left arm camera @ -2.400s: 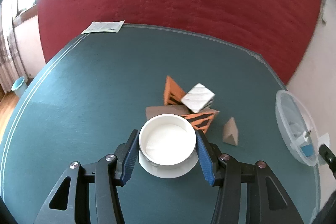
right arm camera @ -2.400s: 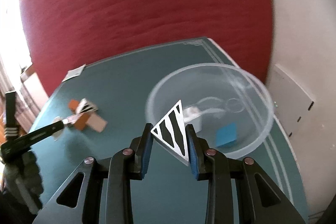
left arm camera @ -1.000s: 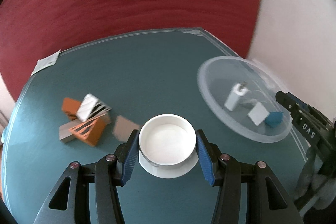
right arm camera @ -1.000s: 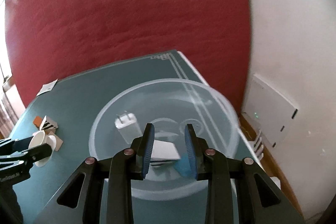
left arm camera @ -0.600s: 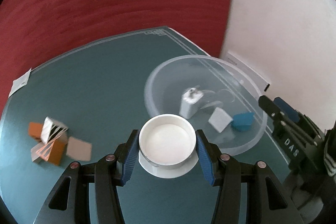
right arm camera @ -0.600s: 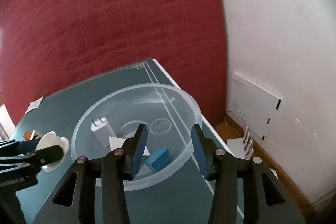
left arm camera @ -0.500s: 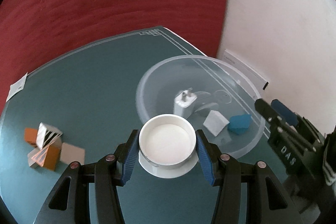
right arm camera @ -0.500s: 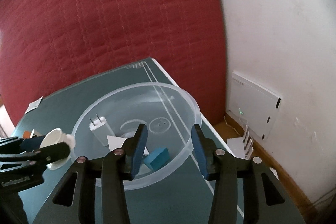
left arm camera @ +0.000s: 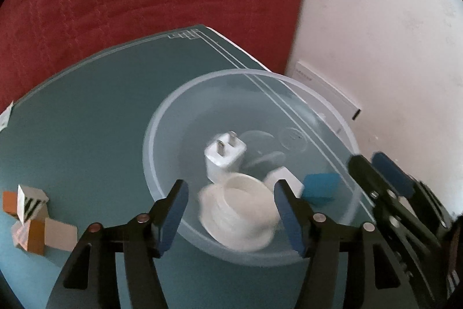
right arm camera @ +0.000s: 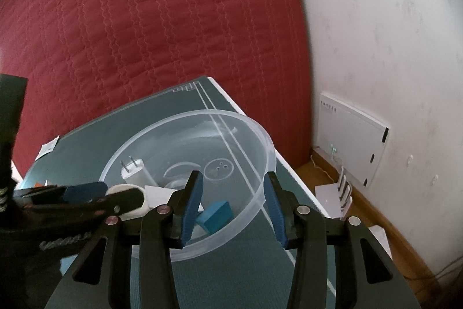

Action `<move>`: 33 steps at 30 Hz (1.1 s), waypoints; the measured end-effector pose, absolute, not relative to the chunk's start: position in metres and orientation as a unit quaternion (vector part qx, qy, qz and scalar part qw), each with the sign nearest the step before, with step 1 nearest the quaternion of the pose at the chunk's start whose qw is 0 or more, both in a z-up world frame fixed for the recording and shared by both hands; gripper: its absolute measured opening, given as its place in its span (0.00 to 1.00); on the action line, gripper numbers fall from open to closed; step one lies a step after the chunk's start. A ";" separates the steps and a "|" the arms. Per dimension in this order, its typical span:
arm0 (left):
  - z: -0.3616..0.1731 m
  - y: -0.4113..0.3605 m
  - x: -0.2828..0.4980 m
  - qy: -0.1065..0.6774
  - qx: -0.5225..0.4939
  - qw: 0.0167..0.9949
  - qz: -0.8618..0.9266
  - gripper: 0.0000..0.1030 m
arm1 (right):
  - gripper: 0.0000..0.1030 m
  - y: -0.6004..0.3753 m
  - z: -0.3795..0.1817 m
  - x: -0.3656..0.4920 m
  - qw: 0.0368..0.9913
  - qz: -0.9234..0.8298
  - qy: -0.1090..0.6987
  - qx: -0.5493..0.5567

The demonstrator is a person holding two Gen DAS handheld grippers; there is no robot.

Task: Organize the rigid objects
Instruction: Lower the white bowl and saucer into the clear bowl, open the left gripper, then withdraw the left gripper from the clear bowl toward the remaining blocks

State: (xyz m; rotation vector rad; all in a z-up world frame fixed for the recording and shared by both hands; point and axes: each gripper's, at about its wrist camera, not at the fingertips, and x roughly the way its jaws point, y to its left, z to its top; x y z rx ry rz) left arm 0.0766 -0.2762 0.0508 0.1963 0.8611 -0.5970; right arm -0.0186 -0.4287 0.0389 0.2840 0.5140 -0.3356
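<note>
Over the near side of the clear plastic bowl (left arm camera: 162, 135), my left gripper (left arm camera: 231, 207) has its jaws opening. The white round cup (left arm camera: 237, 210) is blurred between them, free of both pads and down inside the bowl. A white charger plug (left arm camera: 222, 161), a white block (left arm camera: 282, 178) and a blue block (left arm camera: 319, 190) also lie in the bowl. My right gripper (right arm camera: 233, 206) is open and holds nothing; it hangs over the bowl's (right arm camera: 260, 135) near rim, above the blue block (right arm camera: 217, 212). The left gripper (right arm camera: 86, 193) reaches in from the left there.
Several orange, striped and tan blocks (left arm camera: 29, 210) lie on the teal table (left arm camera: 86, 120) at the left. A paper slip (right arm camera: 49, 148) sits at the far table edge. A red quilted panel (right arm camera: 144, 34) stands behind, and a white wall box (right arm camera: 353, 141) is beyond the table's right edge.
The left gripper carried the white cup over the bowl, then spread its jaws and the cup dropped out. The right gripper let the striped piece go into the bowl and has stayed open since.
</note>
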 end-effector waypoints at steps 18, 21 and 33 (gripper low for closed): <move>0.056 -0.267 0.120 0.369 0.116 0.904 -0.185 0.74 | 0.44 -0.429 0.038 -0.018 0.943 -0.162 0.255 0.142; 0.054 -0.259 0.128 0.365 0.124 0.909 -0.157 0.76 | 0.44 -0.428 0.038 -0.018 0.943 -0.162 0.255 0.142; 0.046 -0.242 0.123 0.375 0.124 0.910 -0.124 0.83 | 0.44 -0.427 0.038 -0.018 0.942 -0.162 0.256 0.143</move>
